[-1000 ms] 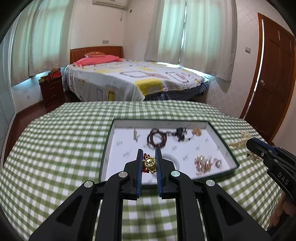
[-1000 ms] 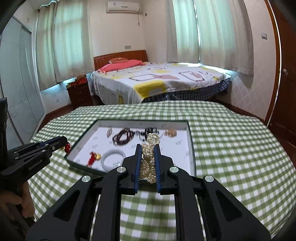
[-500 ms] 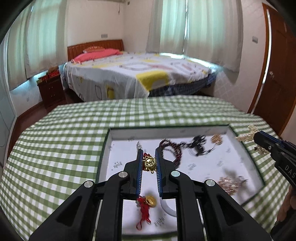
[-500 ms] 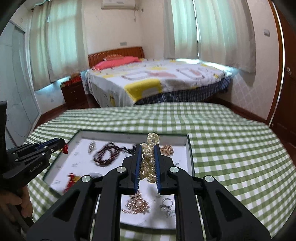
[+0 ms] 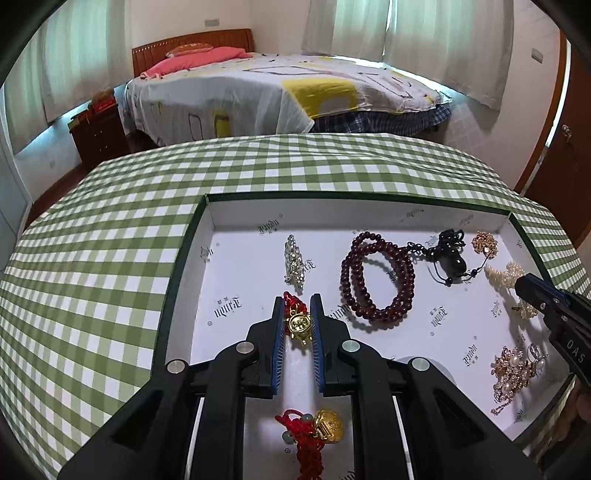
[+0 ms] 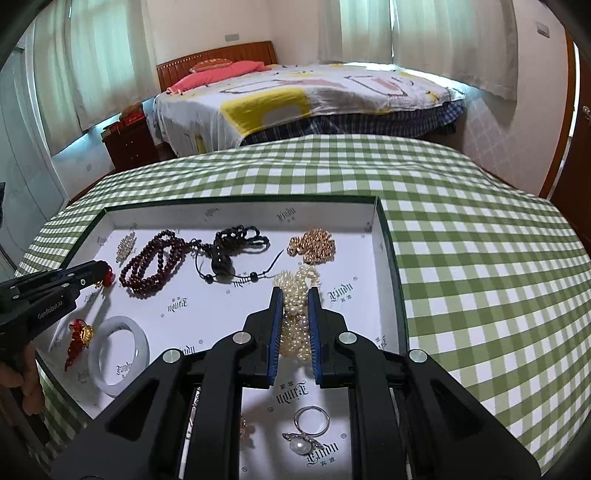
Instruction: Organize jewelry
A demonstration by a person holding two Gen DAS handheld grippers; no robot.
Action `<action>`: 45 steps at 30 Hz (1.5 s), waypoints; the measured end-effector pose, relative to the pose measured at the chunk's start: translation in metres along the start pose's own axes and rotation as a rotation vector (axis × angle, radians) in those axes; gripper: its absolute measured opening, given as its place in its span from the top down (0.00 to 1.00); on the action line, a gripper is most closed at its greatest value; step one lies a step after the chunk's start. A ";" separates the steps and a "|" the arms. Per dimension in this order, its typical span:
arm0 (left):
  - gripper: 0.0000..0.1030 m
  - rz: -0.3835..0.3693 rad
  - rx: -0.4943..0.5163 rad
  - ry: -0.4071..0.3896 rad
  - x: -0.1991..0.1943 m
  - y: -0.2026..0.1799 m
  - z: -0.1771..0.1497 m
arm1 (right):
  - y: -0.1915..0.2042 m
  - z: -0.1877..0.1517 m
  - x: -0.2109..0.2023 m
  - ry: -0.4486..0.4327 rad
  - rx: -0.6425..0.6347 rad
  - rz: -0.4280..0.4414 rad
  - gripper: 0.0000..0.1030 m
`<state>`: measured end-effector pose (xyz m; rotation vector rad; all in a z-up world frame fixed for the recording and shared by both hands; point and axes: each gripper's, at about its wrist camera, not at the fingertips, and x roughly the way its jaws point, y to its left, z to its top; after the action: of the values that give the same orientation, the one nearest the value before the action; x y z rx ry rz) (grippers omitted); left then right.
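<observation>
both grippers have dropped over the white tray [image 5: 192, 258] since 1 second ago. left gripper [image 5: 297, 326] clamps the gold charm [image 5: 299, 325]; right gripper [image 6: 295, 325] clamps the pearl strand [image 6: 295, 314]. lower each to bare floor, then release gently.

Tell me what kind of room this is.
Most likely a home bedroom: a made bed with a pink pillow and wooden headboard, a nightstand beside it, and curtained windows behind a checked-cloth table.
</observation>
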<state>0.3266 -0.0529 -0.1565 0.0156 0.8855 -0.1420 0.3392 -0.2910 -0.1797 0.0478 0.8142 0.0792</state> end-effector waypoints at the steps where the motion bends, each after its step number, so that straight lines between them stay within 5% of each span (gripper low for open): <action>1: 0.86 -0.001 0.000 0.002 0.000 0.000 0.000 | 0.000 0.000 0.002 0.006 0.002 0.001 0.86; 7: 0.83 0.007 0.013 0.017 0.002 -0.003 0.001 | 0.000 -0.001 0.003 0.012 0.007 0.002 0.78; 12: 0.52 0.012 -0.008 0.011 -0.001 -0.002 0.004 | 0.002 0.000 -0.001 0.003 0.006 0.003 0.67; 26: 0.28 0.028 0.001 -0.102 -0.041 -0.004 -0.007 | 0.006 -0.002 -0.039 -0.072 0.022 0.018 0.30; 45: 0.19 0.100 -0.065 -0.185 -0.169 0.002 -0.077 | 0.035 -0.057 -0.160 -0.135 0.000 -0.006 0.19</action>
<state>0.1620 -0.0253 -0.0752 -0.0133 0.7031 -0.0205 0.1870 -0.2694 -0.1005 0.0504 0.6800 0.0690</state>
